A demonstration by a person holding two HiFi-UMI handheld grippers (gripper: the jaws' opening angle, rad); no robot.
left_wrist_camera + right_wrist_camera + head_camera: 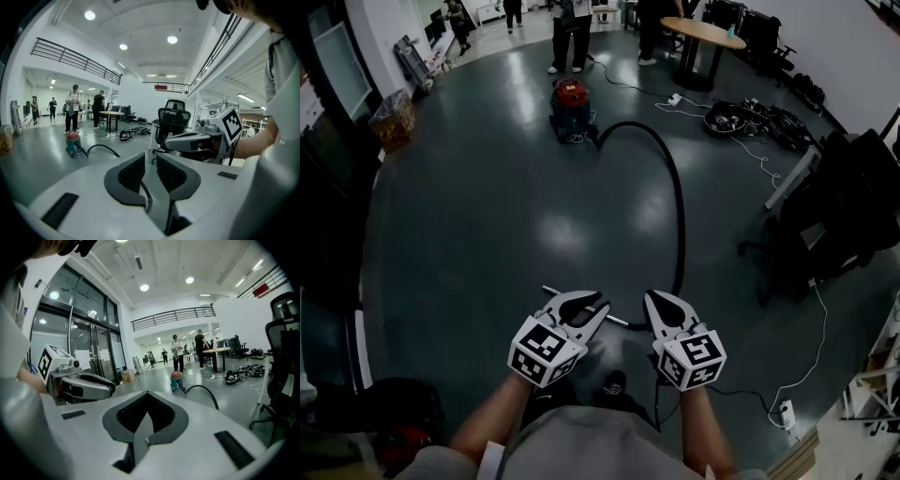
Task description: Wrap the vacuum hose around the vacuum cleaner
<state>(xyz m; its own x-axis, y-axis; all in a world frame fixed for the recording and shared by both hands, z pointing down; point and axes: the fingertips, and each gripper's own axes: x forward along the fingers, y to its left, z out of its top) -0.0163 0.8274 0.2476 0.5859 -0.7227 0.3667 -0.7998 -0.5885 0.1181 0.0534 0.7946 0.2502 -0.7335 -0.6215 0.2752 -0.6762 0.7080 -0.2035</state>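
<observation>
Left gripper: jaws slightly apart, nothing between. Right gripper: jaws pressed together, empty. Black vacuum hose ends on the floor just beside the right gripper and loops away to the red vacuum cleaner, well apart. Likely risks: pulling the hose could tip the cleaner or snag loose cables. Glossy grey floor; open office hall.
</observation>
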